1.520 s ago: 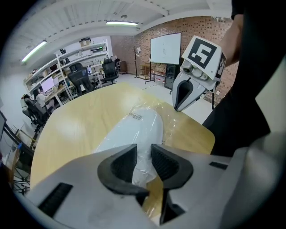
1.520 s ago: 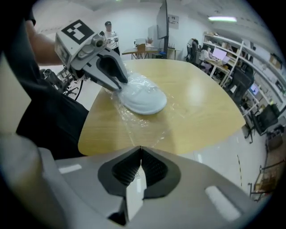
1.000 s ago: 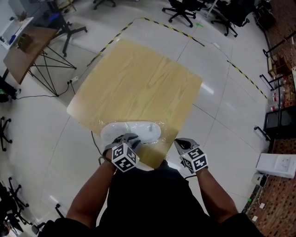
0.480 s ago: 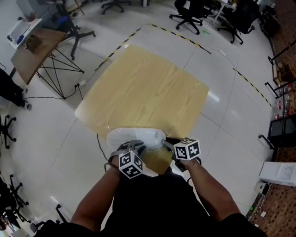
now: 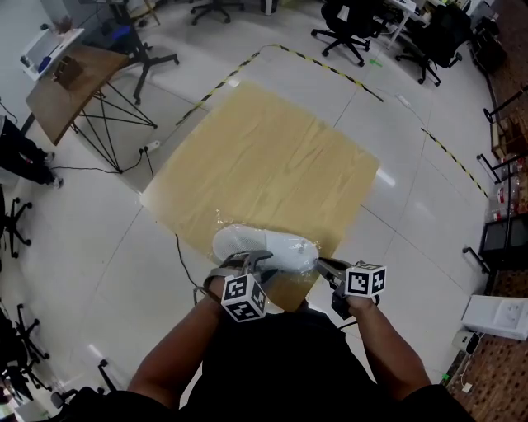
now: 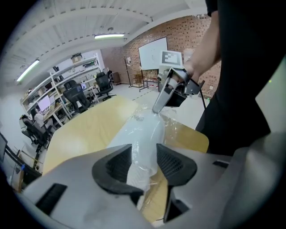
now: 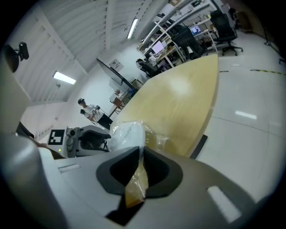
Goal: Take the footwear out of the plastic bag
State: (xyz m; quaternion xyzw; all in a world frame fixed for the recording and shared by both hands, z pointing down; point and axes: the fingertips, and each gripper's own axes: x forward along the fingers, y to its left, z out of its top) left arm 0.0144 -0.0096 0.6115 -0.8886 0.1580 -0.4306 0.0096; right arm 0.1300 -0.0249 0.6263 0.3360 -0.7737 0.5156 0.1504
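My right tool has just closed, pinching the plastic bag. My left tool has just spread, the bagged shoe between its jaws at the table's near edge. With the shoe unanchored, pulling could drag everything off.

Past the plastic bag the table is bare wood to its far edge, so I can reach forward freely. The bag lies at the near edge, close to my torso, cramping that side; the desk and office chairs stand well apart.
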